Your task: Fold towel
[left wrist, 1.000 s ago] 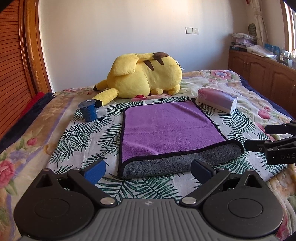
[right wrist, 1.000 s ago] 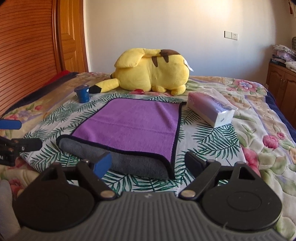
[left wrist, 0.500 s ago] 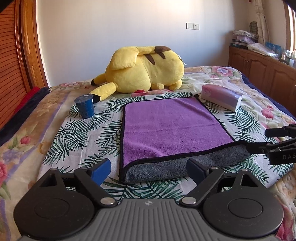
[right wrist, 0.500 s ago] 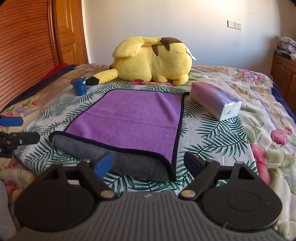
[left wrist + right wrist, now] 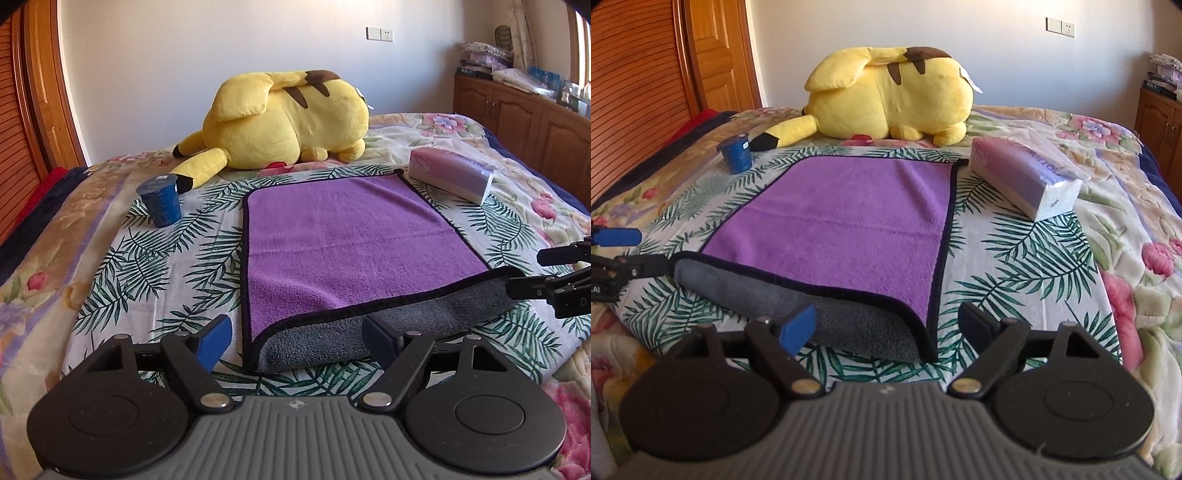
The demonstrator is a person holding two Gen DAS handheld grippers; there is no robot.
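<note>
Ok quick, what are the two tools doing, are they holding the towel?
Left tool: open, holding nothing, near the towel edge.
Right tool: open, holding nothing, at the towel's near corner.

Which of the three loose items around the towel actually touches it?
The tissue pack, whose near end meets the towel's far right corner. The blue cup stands clear to the left; whether the yellow plush touches is unclear.
</note>
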